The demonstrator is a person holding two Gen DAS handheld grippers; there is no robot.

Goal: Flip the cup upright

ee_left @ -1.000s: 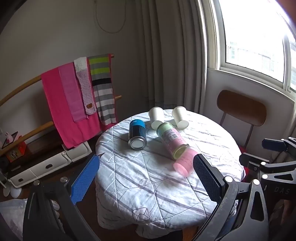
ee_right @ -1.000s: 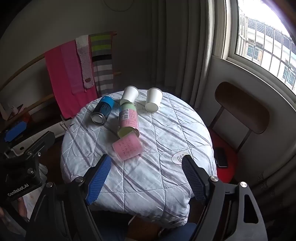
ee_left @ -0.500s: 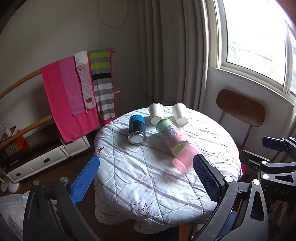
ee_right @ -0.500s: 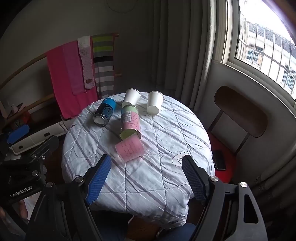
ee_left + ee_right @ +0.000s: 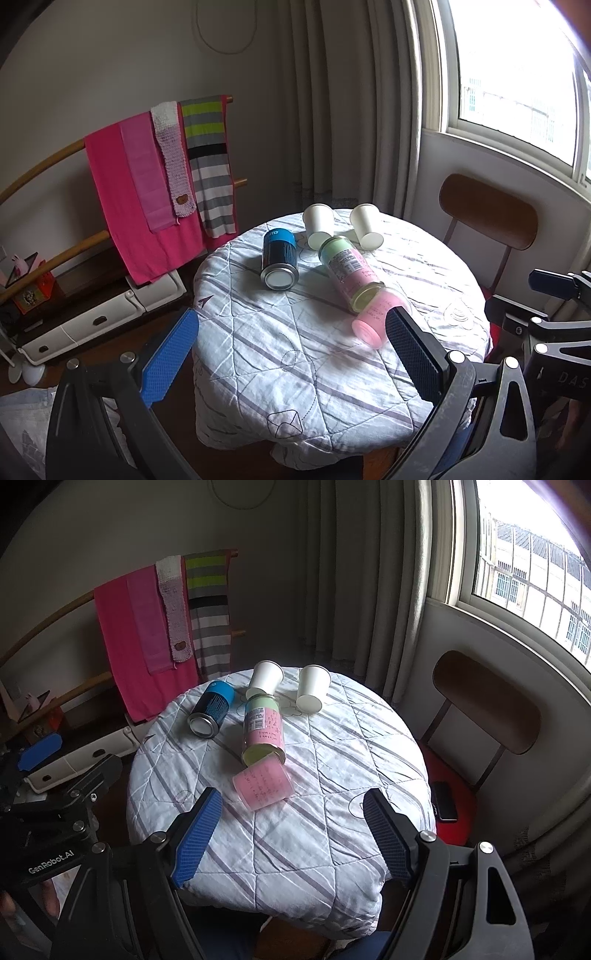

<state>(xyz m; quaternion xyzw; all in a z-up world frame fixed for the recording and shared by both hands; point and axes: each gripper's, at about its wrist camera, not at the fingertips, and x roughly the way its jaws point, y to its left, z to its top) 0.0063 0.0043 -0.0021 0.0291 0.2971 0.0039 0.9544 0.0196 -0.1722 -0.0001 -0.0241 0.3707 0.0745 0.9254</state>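
A pink cup (image 5: 375, 315) (image 5: 263, 782) lies on its side on the round table with a quilted white cloth (image 5: 295, 354) (image 5: 332, 812). Behind it lie a green-and-pink can (image 5: 347, 267) (image 5: 263, 729), a blue can (image 5: 279, 258) (image 5: 212, 709) and two white paper cups (image 5: 318, 225) (image 5: 366, 225) (image 5: 265, 679) (image 5: 313, 688), all on their sides. My left gripper (image 5: 291, 350) is open and empty, held above the table's near edge. My right gripper (image 5: 291, 827) is open and empty, just in front of the pink cup.
A wooden chair (image 5: 487, 218) (image 5: 484, 698) with a red seat and a dark phone (image 5: 445, 801) stands right of the table. A rack of pink and striped towels (image 5: 155, 184) (image 5: 166, 620) stands at the left, curtains and a window behind.
Both grippers have drawn back and risen a little, so the table and the cups look smaller and lower in both views. Nothing on the table has moved.
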